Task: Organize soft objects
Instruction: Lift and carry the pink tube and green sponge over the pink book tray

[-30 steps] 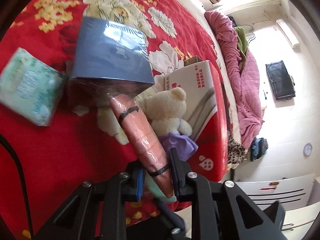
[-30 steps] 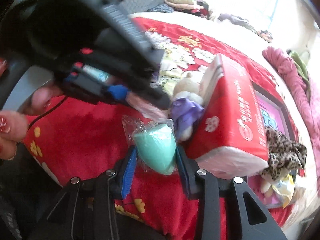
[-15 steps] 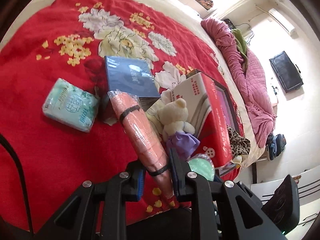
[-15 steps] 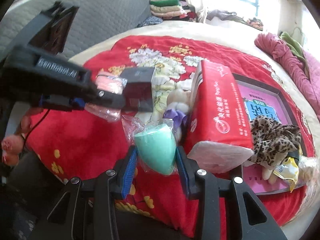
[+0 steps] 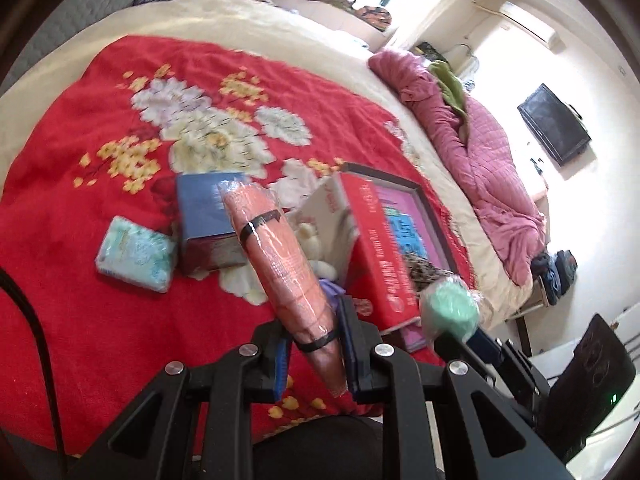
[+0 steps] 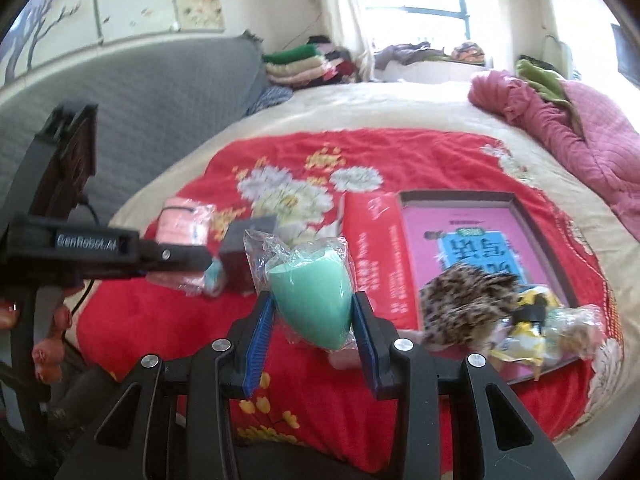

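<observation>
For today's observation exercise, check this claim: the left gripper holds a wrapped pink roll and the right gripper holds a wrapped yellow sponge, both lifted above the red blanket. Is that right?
One detail is wrong: the sponge in the right gripper is mint green, not yellow, as the right wrist view shows. The rest stands: the left gripper holds the wrapped pink roll, both above the red blanket.

Red floral blanket (image 5: 92,320) over cream bed, crumpled pink quilt (image 5: 488,168), wall-mounted screen (image 5: 554,124), folded clothes (image 6: 304,66)
</observation>
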Available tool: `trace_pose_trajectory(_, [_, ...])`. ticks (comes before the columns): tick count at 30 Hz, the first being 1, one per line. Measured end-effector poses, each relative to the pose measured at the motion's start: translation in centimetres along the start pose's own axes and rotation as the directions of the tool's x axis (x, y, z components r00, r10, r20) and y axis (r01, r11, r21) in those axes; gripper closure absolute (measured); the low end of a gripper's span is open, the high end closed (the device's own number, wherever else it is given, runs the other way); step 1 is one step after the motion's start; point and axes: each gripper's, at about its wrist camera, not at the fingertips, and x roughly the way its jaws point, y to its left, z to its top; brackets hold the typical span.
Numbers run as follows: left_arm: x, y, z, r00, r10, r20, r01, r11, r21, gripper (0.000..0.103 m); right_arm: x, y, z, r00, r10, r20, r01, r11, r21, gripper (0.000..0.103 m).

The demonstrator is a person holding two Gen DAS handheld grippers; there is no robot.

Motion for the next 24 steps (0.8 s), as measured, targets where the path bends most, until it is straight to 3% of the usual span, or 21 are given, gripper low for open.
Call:
trace_pose_trajectory(14, [-0.5,-8.9,0.1,0.999,-0.029,0.014,0.026,0.983,0.181,0.081,-7.7,-6.1,1.7,0.982,-0.130,0.137,0.112,0.985,0.131,0.063])
trace_pose_trajectory(24, [1.6,-14.9,-1.3,0.999,-0.049,-0.023,0.054,0.950,0.308,0.081,-10.3,-9.6,0.9,0.966,-0.201,0.165,0.165,0.964,0.210,0.063])
